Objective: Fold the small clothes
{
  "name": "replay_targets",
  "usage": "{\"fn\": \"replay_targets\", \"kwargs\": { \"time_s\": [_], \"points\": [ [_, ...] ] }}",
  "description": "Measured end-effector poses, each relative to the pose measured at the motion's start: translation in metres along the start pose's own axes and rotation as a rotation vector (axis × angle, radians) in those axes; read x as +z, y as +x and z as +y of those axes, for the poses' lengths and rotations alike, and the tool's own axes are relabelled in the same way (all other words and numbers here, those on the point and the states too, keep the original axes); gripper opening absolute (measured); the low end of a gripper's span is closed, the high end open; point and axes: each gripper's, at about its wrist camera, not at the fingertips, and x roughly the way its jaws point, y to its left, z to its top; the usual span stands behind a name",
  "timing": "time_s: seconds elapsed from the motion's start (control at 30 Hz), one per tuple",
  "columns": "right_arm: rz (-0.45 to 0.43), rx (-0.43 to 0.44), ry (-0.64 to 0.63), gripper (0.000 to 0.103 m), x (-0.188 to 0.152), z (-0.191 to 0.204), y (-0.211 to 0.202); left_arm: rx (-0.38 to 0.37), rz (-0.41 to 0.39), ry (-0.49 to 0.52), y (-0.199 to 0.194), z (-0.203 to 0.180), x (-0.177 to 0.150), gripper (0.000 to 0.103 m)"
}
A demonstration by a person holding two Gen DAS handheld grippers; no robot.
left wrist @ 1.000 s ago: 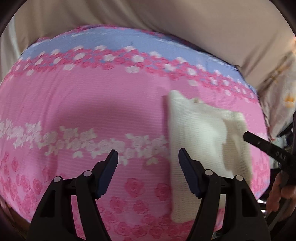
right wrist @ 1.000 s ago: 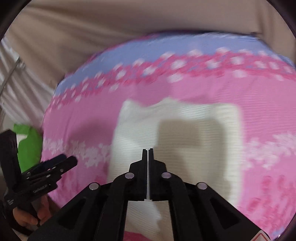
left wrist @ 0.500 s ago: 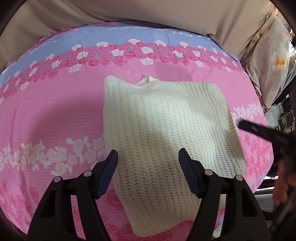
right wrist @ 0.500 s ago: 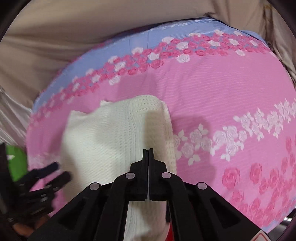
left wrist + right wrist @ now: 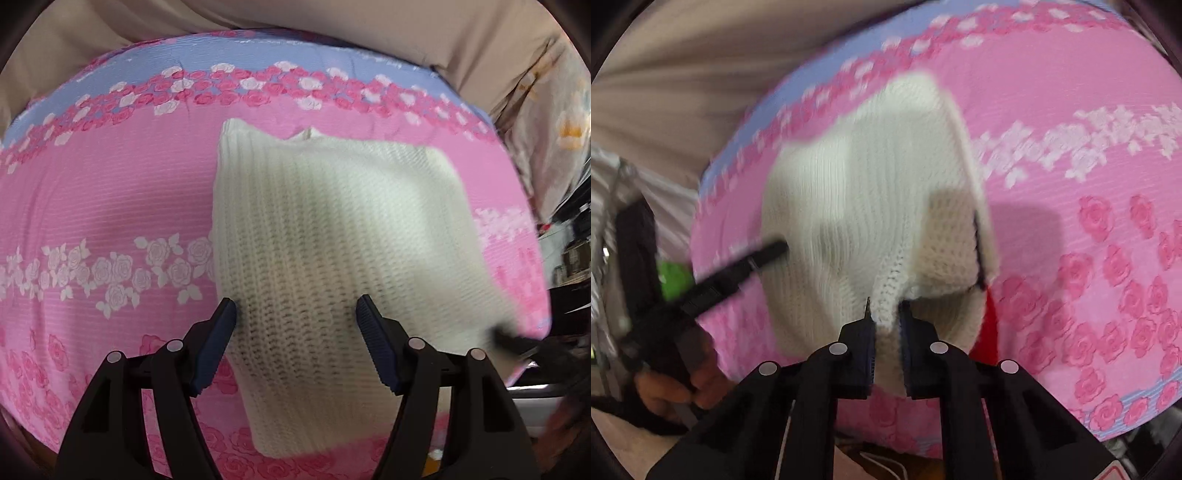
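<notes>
A folded white knit garment (image 5: 332, 236) lies on the pink floral bedspread (image 5: 92, 206). My left gripper (image 5: 295, 314) is open, its jaws set wide over the garment's near left part, not holding it. In the right wrist view my right gripper (image 5: 885, 314) is shut on a raised fold at the garment's near edge (image 5: 886, 295), which bunches up between the jaws. The white garment (image 5: 857, 206) spreads beyond it. A red patch (image 5: 988, 332) shows under its right edge. The left gripper's tip (image 5: 764, 254) touches the garment's left side in that view.
A beige curtain or wall (image 5: 295, 14) runs behind the bed. A floral pillow (image 5: 554, 122) stands at the far right. Something green (image 5: 674, 277) sits left of the bed. The bed's near edge is close below both grippers.
My right gripper went from shut and empty above the garment to gripping a fold at its near edge. My left gripper moved in over the garment and stayed open.
</notes>
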Motion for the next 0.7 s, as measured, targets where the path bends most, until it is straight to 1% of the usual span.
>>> {"fn": "replay_targets", "kwargs": {
  "time_s": [0.03, 0.07, 0.13, 0.17, 0.23, 0.3, 0.33, 0.4, 0.47, 0.53, 0.57, 0.6, 0.63, 0.7],
  "points": [
    [-0.009, -0.002, 0.016, 0.010, 0.000, -0.010, -0.005, 0.014, 0.001, 0.014, 0.004, -0.003, -0.001, 0.069],
    [0.026, -0.034, 0.009, 0.010, -0.002, -0.023, 0.003, 0.029, 0.000, 0.028, 0.010, -0.008, -0.003, 0.071],
    [0.147, -0.131, -0.035, 0.010, -0.014, -0.043, 0.036, 0.049, 0.011, 0.044, 0.022, -0.014, -0.006, 0.080],
    [0.176, -0.112, -0.045, 0.011, -0.020, -0.050, 0.048, 0.065, 0.014, 0.042, 0.027, -0.016, -0.007, 0.081],
    [0.165, -0.095, -0.055, 0.011, -0.016, -0.048, 0.038, 0.061, 0.007, 0.005, 0.025, -0.013, -0.007, 0.081],
    [0.143, -0.093, -0.060, 0.016, -0.011, -0.042, 0.021, 0.044, 0.006, -0.035, 0.022, -0.009, -0.006, 0.081],
    [0.130, -0.098, -0.073, 0.021, -0.009, -0.037, 0.011, 0.030, -0.002, -0.062, 0.017, -0.006, -0.007, 0.080],
    [0.087, -0.120, -0.113, 0.028, -0.004, -0.025, -0.006, 0.019, -0.018, -0.092, 0.009, -0.004, -0.008, 0.079],
    [0.031, -0.177, -0.178, 0.030, 0.006, -0.006, -0.016, 0.015, -0.047, -0.105, 0.000, -0.005, -0.008, 0.078],
    [-0.005, -0.196, -0.234, 0.030, 0.016, 0.009, -0.016, 0.014, -0.058, -0.096, -0.003, -0.006, -0.007, 0.078],
    [-0.010, -0.187, -0.251, 0.030, 0.022, 0.009, -0.016, 0.022, -0.053, -0.088, -0.002, -0.008, -0.007, 0.078],
    [-0.011, -0.173, -0.274, 0.029, 0.029, 0.016, -0.005, 0.028, -0.047, -0.085, 0.000, -0.008, -0.006, 0.078],
    [-0.005, -0.170, -0.289, 0.025, 0.032, 0.017, 0.002, 0.036, -0.035, -0.082, 0.003, -0.007, -0.006, 0.078],
    [0.015, -0.185, -0.322, 0.024, 0.043, 0.020, 0.025, 0.044, -0.028, -0.081, 0.007, -0.006, -0.005, 0.078]
  ]
}}
